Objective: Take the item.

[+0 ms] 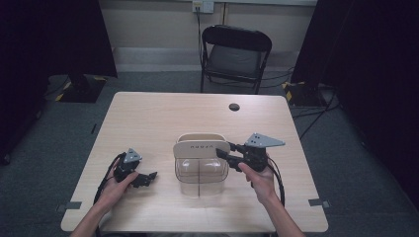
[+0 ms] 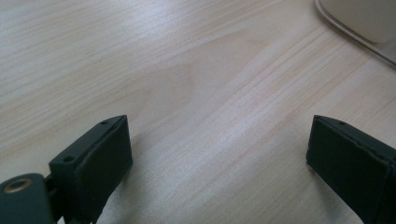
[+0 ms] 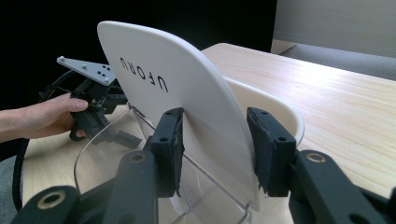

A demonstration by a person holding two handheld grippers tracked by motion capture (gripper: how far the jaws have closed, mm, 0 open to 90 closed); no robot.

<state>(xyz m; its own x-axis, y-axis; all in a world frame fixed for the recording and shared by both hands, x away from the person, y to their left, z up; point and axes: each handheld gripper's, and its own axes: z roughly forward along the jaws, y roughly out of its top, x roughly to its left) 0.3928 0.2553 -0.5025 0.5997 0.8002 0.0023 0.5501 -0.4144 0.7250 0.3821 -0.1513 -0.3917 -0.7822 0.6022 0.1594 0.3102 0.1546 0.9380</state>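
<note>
Right tool on the lid's edge, left tool idle off to the side.

High view: the clear two-compartment container [image 1: 201, 170] sits mid-bench [image 1: 148, 113], its white lid [image 1: 200, 147] standing tilted up at the back rim. My right tool [image 1: 222, 151] comes in from the container's right and is the nearer one; my left tool [image 1: 149, 177] sits apart on the other side.
Left gripper view: jaws stand wide, bare bench between them, a white corner of the container at top right.
Right gripper view: lid runs edge-on between my jaws, left pad on it, right pad looks slightly off. I read it as a pinch on the lid.
</note>
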